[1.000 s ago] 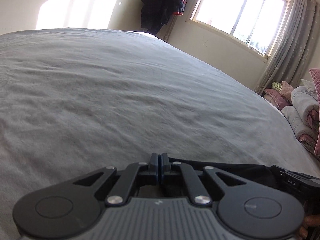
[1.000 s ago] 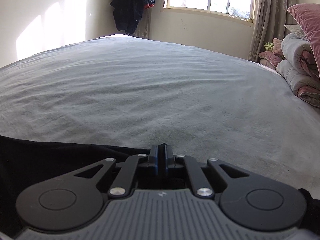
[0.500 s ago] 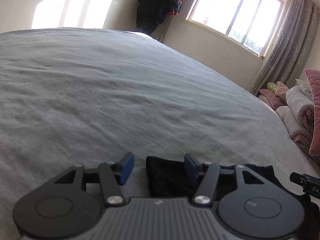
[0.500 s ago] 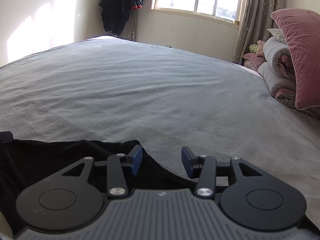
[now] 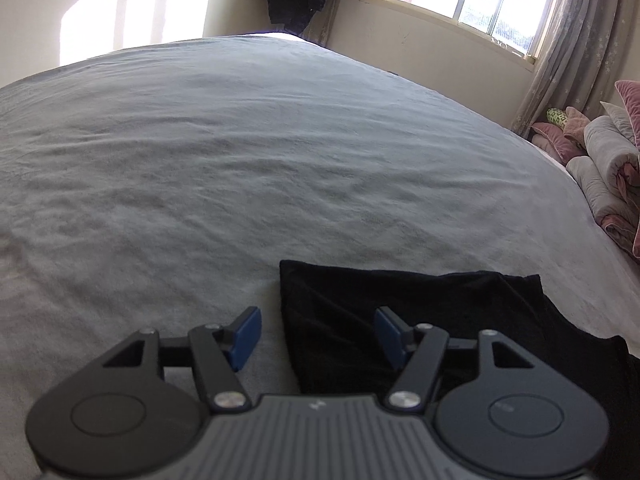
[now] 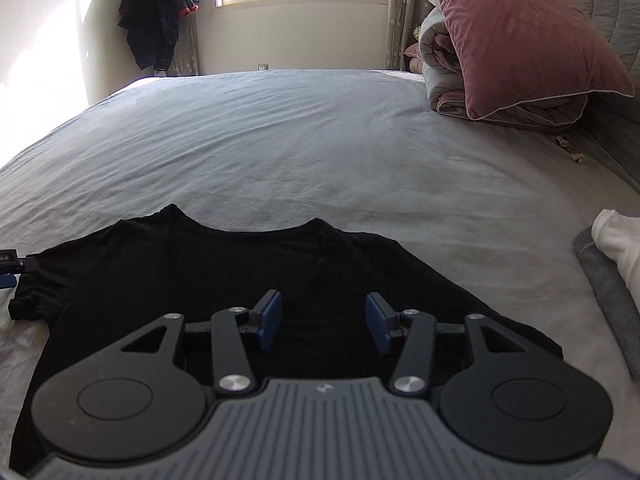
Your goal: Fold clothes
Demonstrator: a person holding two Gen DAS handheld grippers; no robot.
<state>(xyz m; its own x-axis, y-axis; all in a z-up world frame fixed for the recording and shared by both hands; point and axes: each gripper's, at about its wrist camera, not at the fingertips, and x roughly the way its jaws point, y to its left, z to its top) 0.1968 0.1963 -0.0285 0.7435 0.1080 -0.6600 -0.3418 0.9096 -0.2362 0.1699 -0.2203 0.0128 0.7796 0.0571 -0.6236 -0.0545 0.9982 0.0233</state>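
Both my left gripper (image 5: 316, 332) and right gripper (image 6: 322, 322) have just opened off the black shirt (image 6: 224, 276), now flat on the bed (image 6: 320, 140), jaws half-wide and empty; it's light, limp cloth, so I'd pinch a sleeve edge.

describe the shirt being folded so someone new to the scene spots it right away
Start at the big grey bed that fills the room. On its near edge, right under the open right tongs, lies a black T-shirt, spread flat with its neckline toward the window. It is the only black garment on the bed; the clothes to its right are grey and white.
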